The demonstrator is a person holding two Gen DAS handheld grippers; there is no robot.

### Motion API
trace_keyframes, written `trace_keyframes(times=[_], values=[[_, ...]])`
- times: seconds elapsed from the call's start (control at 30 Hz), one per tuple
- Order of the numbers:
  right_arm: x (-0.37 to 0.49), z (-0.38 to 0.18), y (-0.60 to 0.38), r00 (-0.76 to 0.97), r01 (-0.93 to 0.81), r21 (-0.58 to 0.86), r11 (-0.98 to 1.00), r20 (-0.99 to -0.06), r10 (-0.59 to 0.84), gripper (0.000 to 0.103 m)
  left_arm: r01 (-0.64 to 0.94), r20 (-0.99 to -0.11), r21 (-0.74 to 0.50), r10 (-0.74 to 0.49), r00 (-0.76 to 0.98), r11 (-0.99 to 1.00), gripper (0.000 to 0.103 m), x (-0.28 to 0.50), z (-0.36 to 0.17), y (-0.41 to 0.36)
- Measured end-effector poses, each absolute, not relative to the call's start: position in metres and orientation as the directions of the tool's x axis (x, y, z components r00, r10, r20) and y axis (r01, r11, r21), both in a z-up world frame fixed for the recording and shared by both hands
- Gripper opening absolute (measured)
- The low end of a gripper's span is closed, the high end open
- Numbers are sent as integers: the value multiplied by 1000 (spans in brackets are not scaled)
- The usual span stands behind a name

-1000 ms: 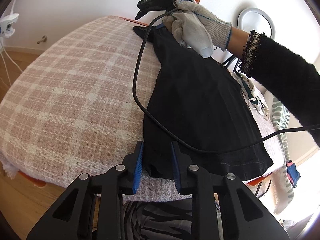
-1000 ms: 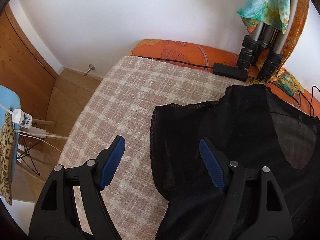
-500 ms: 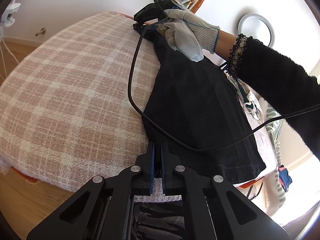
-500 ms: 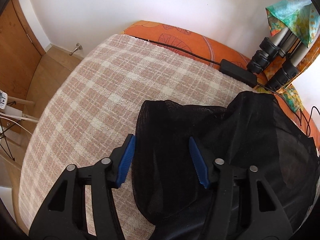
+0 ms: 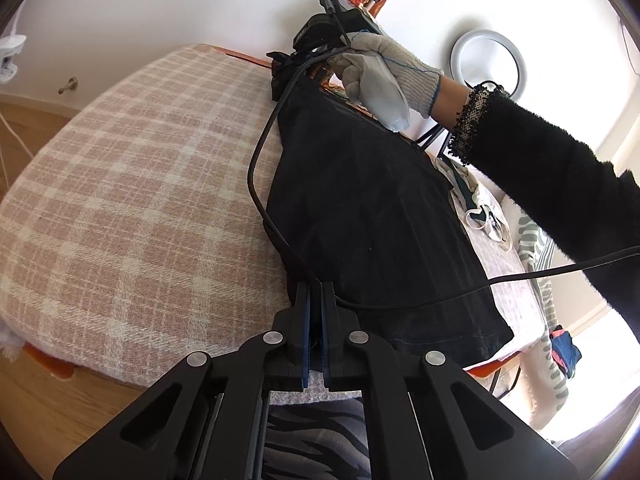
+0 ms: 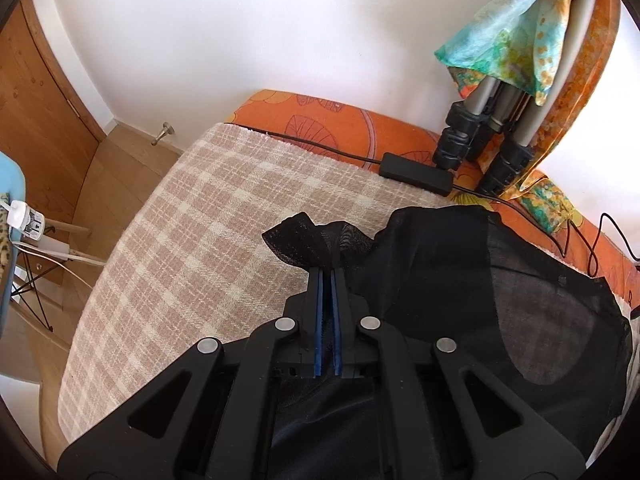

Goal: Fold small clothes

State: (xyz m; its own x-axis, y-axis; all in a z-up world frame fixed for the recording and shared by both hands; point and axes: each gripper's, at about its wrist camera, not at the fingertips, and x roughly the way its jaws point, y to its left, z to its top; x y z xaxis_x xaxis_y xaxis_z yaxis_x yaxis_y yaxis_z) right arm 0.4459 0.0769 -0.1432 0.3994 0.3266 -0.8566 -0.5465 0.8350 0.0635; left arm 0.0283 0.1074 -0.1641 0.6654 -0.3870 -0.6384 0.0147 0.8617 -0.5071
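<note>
A black garment (image 5: 372, 216) lies stretched along the right side of a pink plaid blanket (image 5: 132, 208). My left gripper (image 5: 316, 292) is shut on its near corner at the hem. My right gripper (image 6: 328, 274) is shut on the far corner of the sheer black fabric (image 6: 500, 292), which bunches above the pads. In the left wrist view the gloved hand (image 5: 384, 72) holds the right gripper (image 5: 320, 40) at the garment's far end. A black cable (image 5: 256, 184) lies over the garment.
An orange patterned cover (image 6: 340, 120) edges the surface by the wall, with a black adapter (image 6: 416, 174) and tripod legs (image 6: 480, 136) on it. More clothes (image 5: 480, 208) lie to the right. Wooden floor (image 6: 120, 168) and a door lie to the left.
Both grippers have closed onto the garment: the left on the near hem corner, the right on the far corner. The fabric has pulled taut and lifted slightly.
</note>
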Motion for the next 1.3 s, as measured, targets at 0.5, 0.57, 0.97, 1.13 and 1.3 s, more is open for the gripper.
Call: trace_keyframes(times=[0.5, 0.57, 0.97, 1.13, 1.3], values=[[461, -123, -33, 452, -455, 61, 888, -844, 289, 4, 192, -630, -506, -513, 583, 841, 2, 41, -153, 31], [466, -125, -44, 460, -433, 61, 899, -843, 278, 4, 217, -628, -510, -533, 567, 832, 2, 43, -153, 19], [483, -153, -71, 434, -361, 18, 932, -882, 185, 72, 293, -687, -459, -544, 482, 839, 6, 55, -161, -24], [475, -130, -99, 474, -349, 77, 934, -845, 247, 73, 332, -682, -435, -547, 486, 837, 21, 50, -151, -30], [456, -93, -141, 517, -330, 149, 932, -798, 310, 73, 337, -676, -413, -533, 509, 846, 24, 42, -140, -29]])
